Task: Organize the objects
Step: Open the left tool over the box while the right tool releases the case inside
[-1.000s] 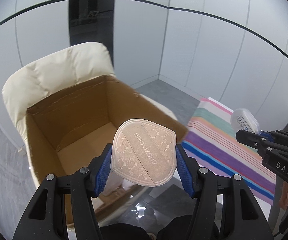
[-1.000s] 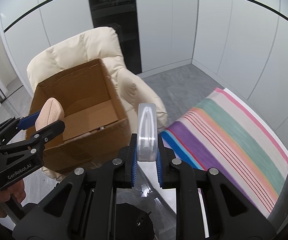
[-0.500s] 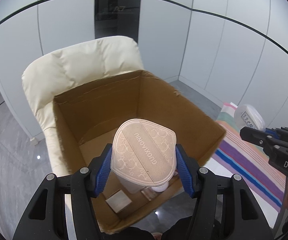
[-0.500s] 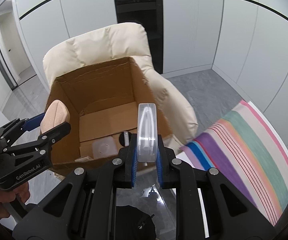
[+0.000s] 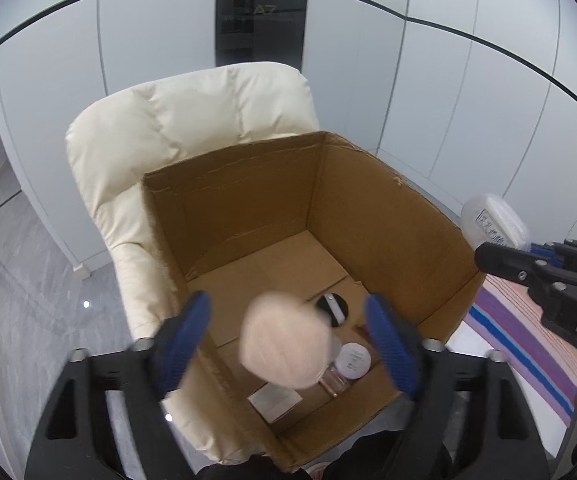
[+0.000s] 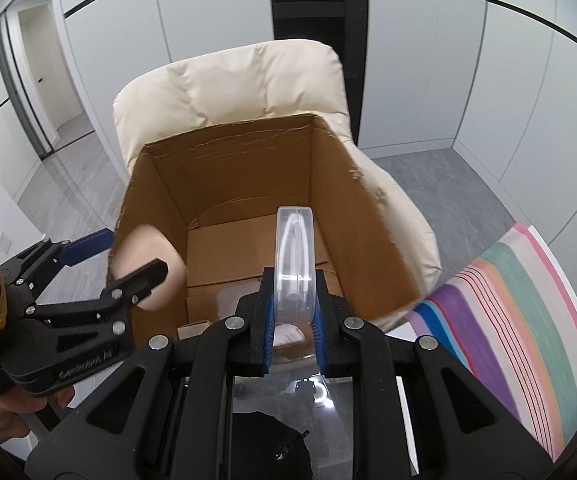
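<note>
Cardboard box point(image 5: 388, 216) sits on cream armchair point(image 5: 192, 120). Left gripper point(image 5: 288, 340) above box's near edge, jaws spread wide, nothing clamped. Blurred pink compact point(image 5: 286, 344) between fingers, seemingly loose, over box interior. Right gripper point(image 6: 294, 312) near box front, jaws closed on clear flat case point(image 6: 294, 256), case upright on edge.

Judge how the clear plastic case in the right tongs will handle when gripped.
The clear plastic case, pinched edge-on by the right tongs, keeps its shape, so it is probably rigid. Thin see-through walls suggest it is light. Its glossy faces may slip under a weak grip.
</note>
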A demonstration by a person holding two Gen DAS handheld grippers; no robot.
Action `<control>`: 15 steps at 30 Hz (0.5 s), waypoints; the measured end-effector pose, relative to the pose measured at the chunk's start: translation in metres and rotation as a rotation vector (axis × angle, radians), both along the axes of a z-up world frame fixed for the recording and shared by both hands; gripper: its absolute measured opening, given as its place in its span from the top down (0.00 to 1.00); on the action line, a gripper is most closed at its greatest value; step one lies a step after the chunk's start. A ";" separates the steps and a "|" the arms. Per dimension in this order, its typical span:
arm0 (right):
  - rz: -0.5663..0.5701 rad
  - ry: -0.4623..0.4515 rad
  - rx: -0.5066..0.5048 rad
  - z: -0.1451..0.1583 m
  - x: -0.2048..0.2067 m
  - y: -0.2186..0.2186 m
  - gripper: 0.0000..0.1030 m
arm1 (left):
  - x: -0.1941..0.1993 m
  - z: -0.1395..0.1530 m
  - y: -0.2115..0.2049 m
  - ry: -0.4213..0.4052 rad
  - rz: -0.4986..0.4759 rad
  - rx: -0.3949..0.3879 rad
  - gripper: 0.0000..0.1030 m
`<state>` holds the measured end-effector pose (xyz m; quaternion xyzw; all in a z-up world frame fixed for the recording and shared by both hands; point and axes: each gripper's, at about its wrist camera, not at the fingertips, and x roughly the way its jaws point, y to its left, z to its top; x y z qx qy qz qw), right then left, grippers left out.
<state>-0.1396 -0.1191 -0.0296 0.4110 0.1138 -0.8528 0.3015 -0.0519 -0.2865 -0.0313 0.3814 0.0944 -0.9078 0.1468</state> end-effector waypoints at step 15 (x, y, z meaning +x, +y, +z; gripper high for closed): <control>0.109 -0.022 0.016 -0.007 0.011 -0.056 0.84 | 0.043 0.010 -0.051 0.029 0.142 0.029 0.00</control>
